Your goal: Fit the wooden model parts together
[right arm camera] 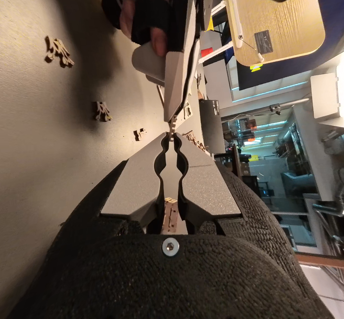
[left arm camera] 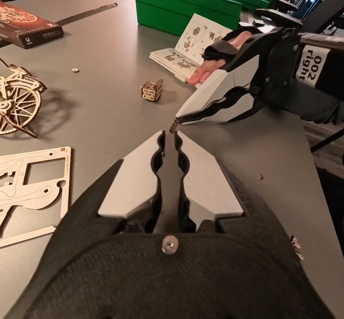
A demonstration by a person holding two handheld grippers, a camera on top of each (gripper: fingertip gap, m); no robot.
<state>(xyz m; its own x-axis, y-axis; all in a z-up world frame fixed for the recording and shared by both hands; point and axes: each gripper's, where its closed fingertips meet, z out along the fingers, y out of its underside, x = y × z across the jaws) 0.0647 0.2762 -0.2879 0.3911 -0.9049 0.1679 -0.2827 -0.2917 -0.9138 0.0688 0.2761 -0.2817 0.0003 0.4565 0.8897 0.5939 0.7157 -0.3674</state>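
- Two grippers meet over the worktop [left arm camera: 104, 64] near its right edge, and the grey surface carries everything else you need.
- Your green bins [left arm camera: 186, 2] line the far edge, out of reach of the working zone, with the open instruction booklet [left arm camera: 186, 49] just in front so you can check it.
- Your part-built wooden bicycle [left arm camera: 16, 95] stands at the left edge, and a punched-out plywood sheet [left arm camera: 37, 179] lies nearer you.
- Your right gripper [right arm camera: 170, 135] comes in from the right edge, fingers pinched on the small toothed wooden part [left arm camera: 173, 125], holding it clear of the surface for mating.
- Your left gripper [left arm camera: 169, 133] sits just beside that part; its fingers look narrowly parted in its own view, yet seem to pinch the part's other end in the right wrist view, so I cannot tell whether it grips.
- A small wooden crate [left arm camera: 152, 91] waits mid-worktop.
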